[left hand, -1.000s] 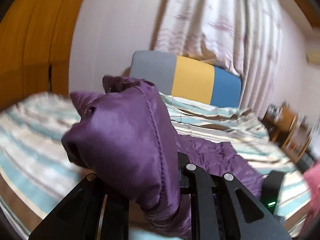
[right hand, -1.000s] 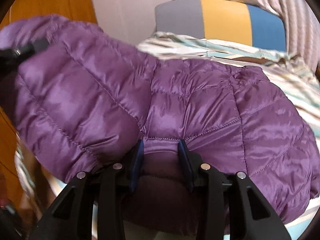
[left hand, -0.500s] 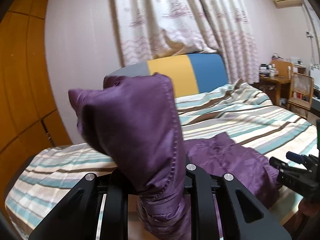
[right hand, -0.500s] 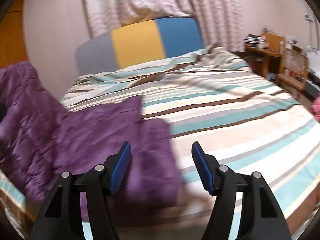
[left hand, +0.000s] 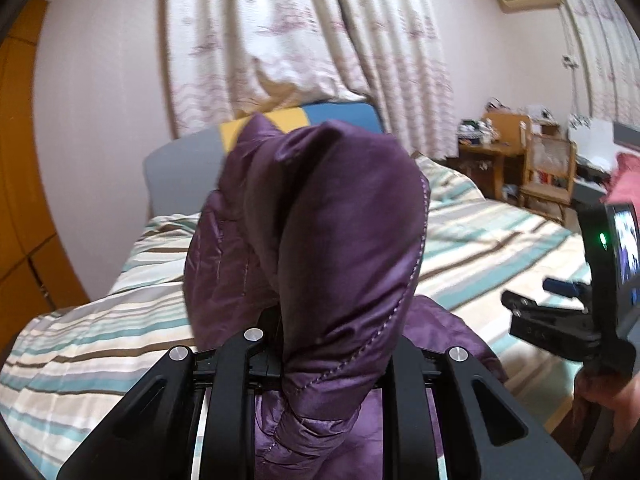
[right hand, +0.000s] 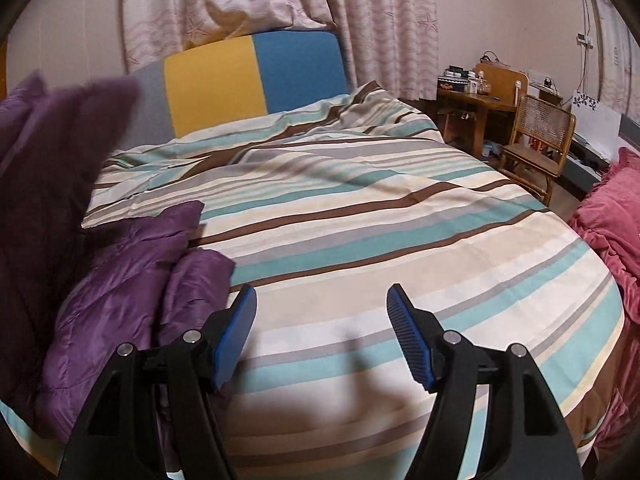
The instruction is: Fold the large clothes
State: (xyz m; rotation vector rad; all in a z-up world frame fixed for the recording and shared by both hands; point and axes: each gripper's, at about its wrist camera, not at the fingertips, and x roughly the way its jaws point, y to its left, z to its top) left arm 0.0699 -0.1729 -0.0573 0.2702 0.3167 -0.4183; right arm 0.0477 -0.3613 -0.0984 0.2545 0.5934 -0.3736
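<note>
Left gripper: still clamps raised purple jacket | Right gripper: has released it, jaws apart, empty | Jacket's remainder: bed's left edge

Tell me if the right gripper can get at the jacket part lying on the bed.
Probably yes. The right gripper is open and empty, and the purple jacket lies just to its left on the striped bedspread, nothing between.
</note>
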